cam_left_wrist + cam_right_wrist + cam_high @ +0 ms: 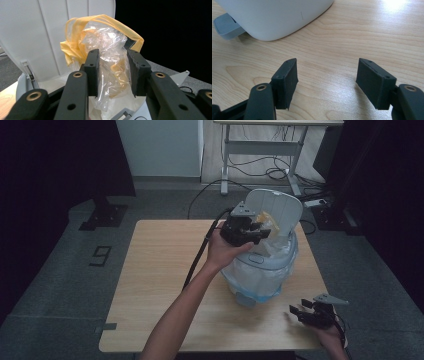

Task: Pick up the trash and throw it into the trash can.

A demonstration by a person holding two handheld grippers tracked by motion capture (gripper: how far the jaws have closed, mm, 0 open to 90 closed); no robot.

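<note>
A white pedal bin (pixel 260 270) stands on the wooden table (pixel 160 270), its lid (pixel 277 207) raised and a clear liner over its rim. My left gripper (pixel 257 231) hovers over the bin's mouth, shut on a crumpled clear plastic bag with yellow handles (pixel 110 57); the bag (pixel 265 220) bulges between the pads in front of the lid (pixel 37 32). My right gripper (pixel 296 312) rests low near the table's front right corner, open, nothing between its fingers. In the right gripper view the right gripper (pixel 327 82) faces bare wood, with the bin's base (pixel 277 17) and grey pedal (pixel 227 26) ahead.
A white desk frame (pixel 260 150) with cables on the floor stands behind the table. Dark curtains hang at both sides. The table's left half (pixel 150 285) is bare wood. A black cable (pixel 197 260) trails from the left gripper along the forearm.
</note>
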